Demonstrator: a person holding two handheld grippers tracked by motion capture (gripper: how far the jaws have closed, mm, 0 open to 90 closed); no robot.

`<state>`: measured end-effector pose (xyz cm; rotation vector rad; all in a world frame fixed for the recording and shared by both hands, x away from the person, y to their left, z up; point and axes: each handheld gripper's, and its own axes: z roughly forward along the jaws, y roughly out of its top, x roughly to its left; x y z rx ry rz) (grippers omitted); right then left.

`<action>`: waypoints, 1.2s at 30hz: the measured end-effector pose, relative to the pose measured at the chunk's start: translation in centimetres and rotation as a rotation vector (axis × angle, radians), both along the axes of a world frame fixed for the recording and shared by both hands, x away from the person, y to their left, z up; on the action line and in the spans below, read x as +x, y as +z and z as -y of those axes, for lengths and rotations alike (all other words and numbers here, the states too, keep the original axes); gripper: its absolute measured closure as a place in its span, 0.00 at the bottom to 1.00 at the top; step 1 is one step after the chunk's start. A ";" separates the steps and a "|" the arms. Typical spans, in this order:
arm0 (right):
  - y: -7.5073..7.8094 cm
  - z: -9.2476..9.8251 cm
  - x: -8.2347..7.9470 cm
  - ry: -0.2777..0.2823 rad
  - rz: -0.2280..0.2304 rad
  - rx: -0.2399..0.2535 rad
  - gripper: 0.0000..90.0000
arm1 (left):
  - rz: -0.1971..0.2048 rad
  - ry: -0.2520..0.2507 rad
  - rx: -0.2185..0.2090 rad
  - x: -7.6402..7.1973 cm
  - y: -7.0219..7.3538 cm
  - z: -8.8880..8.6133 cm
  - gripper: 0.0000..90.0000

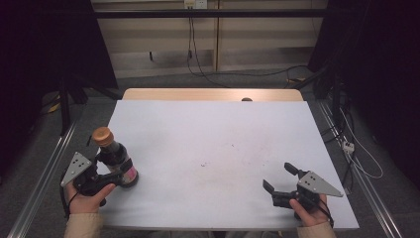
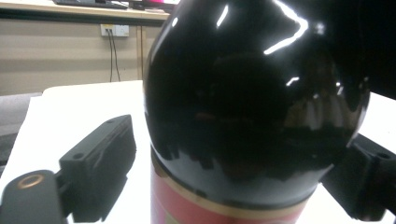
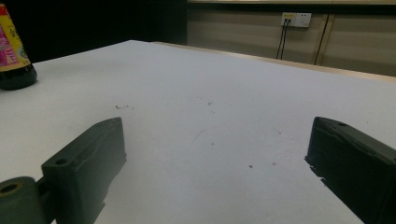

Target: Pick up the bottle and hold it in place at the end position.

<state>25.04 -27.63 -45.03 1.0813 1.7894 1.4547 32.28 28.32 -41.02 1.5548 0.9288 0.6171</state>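
White paper covers the table. Between the left gripper's jaws stands the dark bottle, seemingly not yet pinched. Well apart, the right gripper gapes empty.

I'm looking at a lab recording bay, not a home. The white-covered table is my landmark: aluminium rails run along both its sides, black curtains hang left and right of it, and wall sockets with loose cables sit beyond its far edge.
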 end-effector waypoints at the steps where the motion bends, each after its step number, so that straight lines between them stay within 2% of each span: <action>1: 0.0 0.0 0.0 -0.001 0.000 0.001 0.04 | 0.003 0.001 -0.001 0.0 0.0 0.0 0.13; 10: 0.0 0.0 0.0 0.000 0.000 0.002 0.04 | 0.012 -0.001 0.022 0.2 0.0 0.3 0.20; 19: 0.0 0.0 0.0 -0.001 0.001 0.000 0.04 | 0.028 -0.013 0.047 0.3 0.0 0.7 0.31; 20: 0.0 0.0 0.0 -0.001 0.000 0.000 0.04 | 0.028 -0.015 0.058 0.3 0.1 0.7 0.31; 24: 0.0 0.0 0.0 0.001 0.002 -0.002 0.04 | 0.028 -0.016 0.061 0.3 0.1 0.7 0.32; 26: 0.0 0.0 0.0 0.002 0.001 -0.001 0.05 | 0.032 -0.019 0.088 0.2 0.3 0.7 0.33; 36: 0.1 -0.1 0.0 0.004 0.004 0.000 0.04 | 0.026 -0.006 0.102 0.2 0.6 0.9 0.33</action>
